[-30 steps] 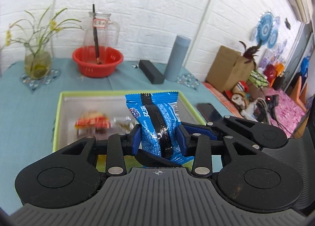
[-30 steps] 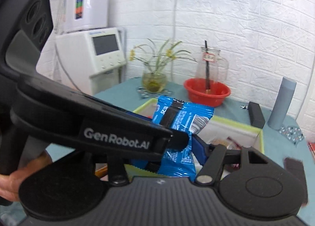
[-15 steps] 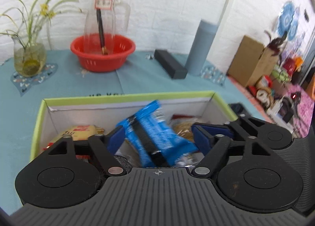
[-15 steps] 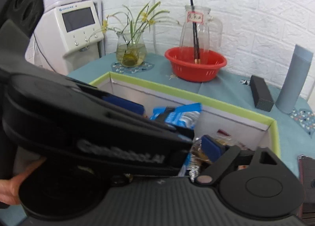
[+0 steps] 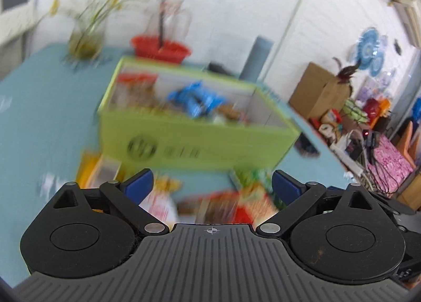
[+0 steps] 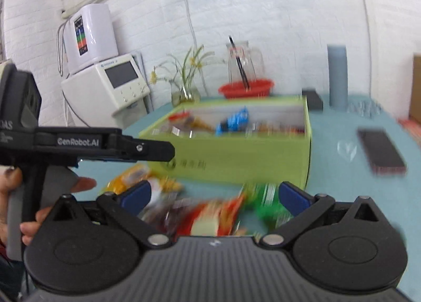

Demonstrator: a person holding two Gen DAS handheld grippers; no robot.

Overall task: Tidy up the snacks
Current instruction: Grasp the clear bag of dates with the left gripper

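Observation:
A lime-green box (image 5: 200, 144) (image 6: 236, 154) stands on the teal table and holds several snack packets. The blue packet (image 5: 197, 99) (image 6: 234, 119) lies inside it. My left gripper (image 5: 211, 186) is open and empty, back from the box and above loose packets: a red and orange one (image 5: 231, 204), a yellow one (image 5: 89, 170). My right gripper (image 6: 214, 194) is open and empty above a red packet (image 6: 210, 215) and a green one (image 6: 265, 196). The left gripper's body (image 6: 105, 144) shows at left in the right wrist view. Both views are blurred.
A red basket (image 5: 160, 48) with a glass jug, a plant vase (image 5: 84, 39), a grey cylinder (image 6: 338, 75) and a black block (image 6: 313, 99) stand behind the box. A phone (image 6: 381, 150) lies right. A white machine (image 6: 110, 83) stands at far left.
The left gripper opened and dropped the blue packet into the box. Both grippers then pulled back and out of the box, now over the loose packets in front.

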